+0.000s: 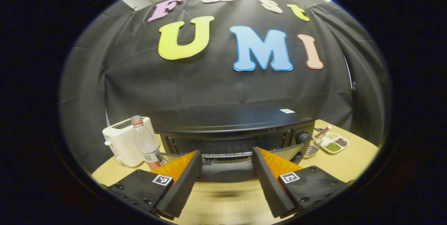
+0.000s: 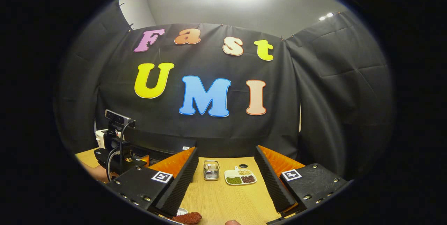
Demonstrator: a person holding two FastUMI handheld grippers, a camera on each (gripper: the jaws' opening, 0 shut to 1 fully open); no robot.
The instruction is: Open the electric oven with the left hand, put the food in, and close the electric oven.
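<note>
So my left gripper (image 1: 227,169) is spread wide with nothing in it, pointed straight at the oven (image 1: 237,130) on the wooden table (image 1: 349,164); its door (image 1: 227,172) hangs open between my fingers. Toaster (image 1: 124,144) and bottle (image 1: 146,143) sit just left of it. My right gripper (image 2: 227,179) is spread too, holding nothing, with the food (image 2: 188,217) low by its left finger and a 3-part dish (image 2: 240,177) ahead.

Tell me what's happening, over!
Left hand-held gripper open, facing black electric oven, door down. Right hand-held gripper open, empty. Reddish food piece on wooden table. Nothing blocking.
</note>
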